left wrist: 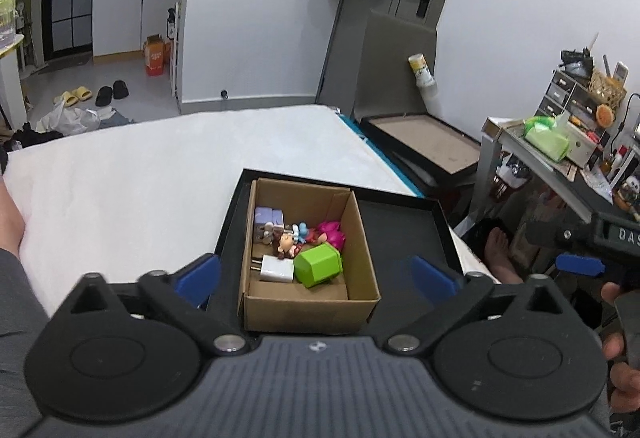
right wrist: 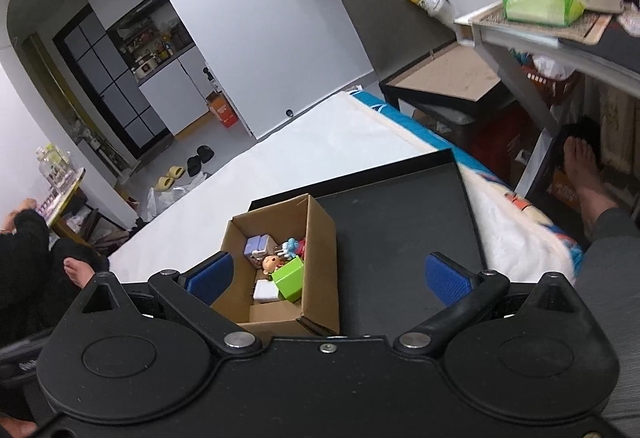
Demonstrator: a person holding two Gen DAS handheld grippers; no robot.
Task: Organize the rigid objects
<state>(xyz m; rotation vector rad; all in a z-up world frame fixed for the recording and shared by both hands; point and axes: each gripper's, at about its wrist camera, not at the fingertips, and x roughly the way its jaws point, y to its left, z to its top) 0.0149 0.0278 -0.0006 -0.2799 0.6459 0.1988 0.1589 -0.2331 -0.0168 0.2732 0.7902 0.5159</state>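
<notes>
Both grippers above the filled cardboard box, fingers spread, nothing held.

Left gripper and right gripper wide open, blue pads clear of everything. Box seated in left part of black tray on white bed. Inside box: green block near front, white charger touching its left side, purple-white cube at far left, small figurines and pink toy behind.
</notes>
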